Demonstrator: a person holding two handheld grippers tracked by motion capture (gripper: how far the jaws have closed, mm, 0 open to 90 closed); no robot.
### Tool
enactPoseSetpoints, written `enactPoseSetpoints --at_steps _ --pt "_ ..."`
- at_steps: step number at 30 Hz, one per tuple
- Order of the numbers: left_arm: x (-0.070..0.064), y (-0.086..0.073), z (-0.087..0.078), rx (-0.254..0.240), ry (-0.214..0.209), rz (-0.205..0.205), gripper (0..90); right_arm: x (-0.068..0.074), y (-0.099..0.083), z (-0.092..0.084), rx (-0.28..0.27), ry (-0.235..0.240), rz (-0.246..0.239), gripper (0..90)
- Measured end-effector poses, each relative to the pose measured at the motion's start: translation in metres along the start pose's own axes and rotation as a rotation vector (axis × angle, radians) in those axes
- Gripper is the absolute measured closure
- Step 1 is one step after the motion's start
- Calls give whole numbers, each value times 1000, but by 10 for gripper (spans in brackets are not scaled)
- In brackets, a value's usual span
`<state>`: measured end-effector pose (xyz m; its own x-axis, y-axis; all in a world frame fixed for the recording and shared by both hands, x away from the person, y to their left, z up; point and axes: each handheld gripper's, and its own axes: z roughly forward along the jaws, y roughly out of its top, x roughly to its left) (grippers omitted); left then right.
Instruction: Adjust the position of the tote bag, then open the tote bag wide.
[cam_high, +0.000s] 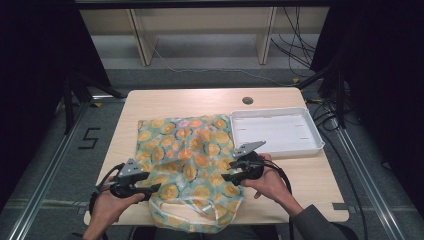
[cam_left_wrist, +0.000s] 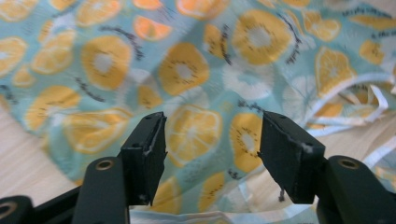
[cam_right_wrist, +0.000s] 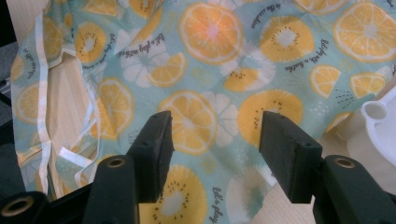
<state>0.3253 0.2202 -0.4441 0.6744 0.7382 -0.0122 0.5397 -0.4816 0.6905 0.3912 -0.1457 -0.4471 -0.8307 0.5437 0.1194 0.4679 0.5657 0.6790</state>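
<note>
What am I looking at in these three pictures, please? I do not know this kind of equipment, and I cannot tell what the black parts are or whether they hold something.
A person sits at a wooden table and holds a hand tool in each hand. Each tool is a gripper with two black jaws. The high view looks down from above: the left gripper is at the left, the right gripper nearer the middle. The other two pictures come from small cameras riding on the grippers, looking along their jaws. On the table lies a thin bag printed with orange slices, its handles toward the person. Beside it is an empty white tray. In both gripper views the jaws stand apart above the bag, so nothing is held.
</note>
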Motion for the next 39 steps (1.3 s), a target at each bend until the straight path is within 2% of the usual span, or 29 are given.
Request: enactPoseSetpoints --at_steps 4,6,9,10,12,13,14,17,18,19,21,22,23,24,25,27,28,29,30,33,34,37,39 --pt "-13 -5 14 33 -17 4 382 -1 0 0 -1 -7 6 439" --pt "-18 -6 18 43 -16 22 380 -1 0 0 -3 -11 4 435" --pt "-24 -5 22 52 6 80 353 0 0 0 6 -8 7 432" --pt "-27 -5 24 58 3 83 347 0 0 3 -23 -4 7 432" --pt "-31 -5 26 61 5 97 349 0 0 3 -20 -9 -2 431" --pt "-33 -4 27 61 6 103 350 1 1 0 0 -8 1 432" --pt "-35 -4 28 62 0 94 351 2 1 2 -18 0 5 432" --pt "-37 -4 28 63 -1 107 360 4 2 0 -4 7 -5 432" --pt "-36 -2 28 65 1 134 360 5 2 0 -1 11 -6 433" --pt "-37 -2 28 61 1 125 379 8 2 3 0 30 -9 435" --pt "-37 -1 29 59 -4 130 387 11 2 5 7 38 -9 435" --pt "-38 -2 30 63 -10 116 398 11 2 7 6 40 -18 435" --pt "-39 -2 30 64 -11 133 411 12 3 9 10 50 -26 435" --pt "-39 -4 30 70 -16 134 421 14 2 11 -11 48 -13 435" --pt "-39 -5 31 77 -14 143 430 15 3 9 24 51 -12 435" --pt "-39 -6 31 82 -20 148 461 16 4 9 14 46 -31 434" --pt "-40 -6 31 85 -20 153 468 18 4 9 11 48 -12 435" --pt "-40 -6 32 98 -25 169 476 18 4 10 -4 48 -15 435" --pt "-41 -6 33 105 -25 172 479 18 5 8 17 48 -19 435" --pt "-42 -7 42 164 -19 227 471 20 5 9 17 52 -21 435" --pt "-43 -6 46 168 -10 240 470 20 5 9 20 56 -27 435" --pt "-47 -2 54 168 -31 280 508 19 6 11 19 59 -31 434" --pt "-51 0 60 179 -47 317 522 20 6 11 23 69 -14 434"
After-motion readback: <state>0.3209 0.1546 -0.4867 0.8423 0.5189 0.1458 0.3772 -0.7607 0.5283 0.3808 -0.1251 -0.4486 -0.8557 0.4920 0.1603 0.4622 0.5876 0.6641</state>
